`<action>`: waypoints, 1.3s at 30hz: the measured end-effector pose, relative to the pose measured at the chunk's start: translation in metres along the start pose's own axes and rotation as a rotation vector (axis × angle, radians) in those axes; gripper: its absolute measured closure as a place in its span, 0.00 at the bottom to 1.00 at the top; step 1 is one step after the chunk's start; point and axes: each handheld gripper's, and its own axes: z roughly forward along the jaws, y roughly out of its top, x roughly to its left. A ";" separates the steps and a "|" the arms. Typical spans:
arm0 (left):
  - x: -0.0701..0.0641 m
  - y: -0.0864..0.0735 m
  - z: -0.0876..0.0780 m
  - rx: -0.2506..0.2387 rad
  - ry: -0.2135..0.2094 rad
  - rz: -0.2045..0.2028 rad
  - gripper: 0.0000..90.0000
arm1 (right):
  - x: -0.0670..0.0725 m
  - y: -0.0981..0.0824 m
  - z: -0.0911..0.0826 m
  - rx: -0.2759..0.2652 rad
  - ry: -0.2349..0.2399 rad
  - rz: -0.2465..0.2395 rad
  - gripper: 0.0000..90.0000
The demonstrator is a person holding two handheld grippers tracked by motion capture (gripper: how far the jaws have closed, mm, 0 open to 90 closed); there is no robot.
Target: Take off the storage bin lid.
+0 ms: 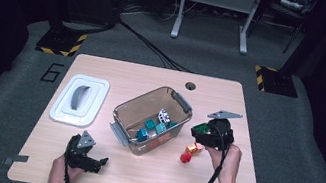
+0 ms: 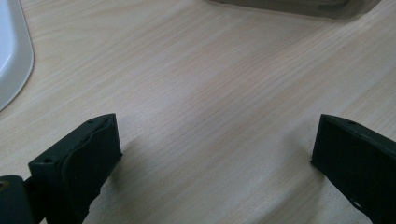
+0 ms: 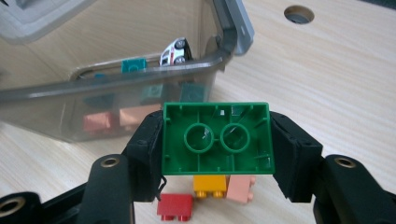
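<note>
My right gripper point(image 3: 215, 140) is shut on a green brick point(image 3: 217, 138), held with its hollow underside facing the camera, just off the right side of a clear plastic bin point(image 3: 116, 88). In the high view the same gripper point(image 1: 204, 132) hovers with the green brick point(image 1: 200, 128) beside the bin point(image 1: 133, 110). The bin holds teal bricks point(image 1: 150, 127), reddish bricks point(image 3: 114, 119) and a small white toy car point(image 3: 176, 50). On the table under the gripper lie a red brick point(image 3: 175, 206), a yellow one point(image 3: 209, 186) and a pink one point(image 3: 241, 188). My left gripper point(image 2: 215, 158) stands open over bare wood near the front left point(image 1: 100, 163).
A white lid point(image 1: 80, 98) with a grey handle lies left of the bin; its edge shows in the left gripper view point(image 2: 14, 56). A cable hole point(image 1: 190, 85) sits near the table's far edge. Bare wood lies along the table's front point(image 1: 150, 180).
</note>
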 end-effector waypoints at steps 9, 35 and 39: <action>0.000 0.000 0.000 0.000 0.000 0.001 0.01 | 0.004 0.026 0.004 -0.025 0.017 -0.033 0.47; 0.000 0.000 0.000 -0.002 -0.002 -0.005 0.01 | 0.033 0.057 0.055 0.072 0.076 -0.093 0.47; 0.000 0.000 0.000 -0.002 -0.002 -0.005 0.01 | 0.032 0.053 0.058 0.100 0.072 -0.098 0.46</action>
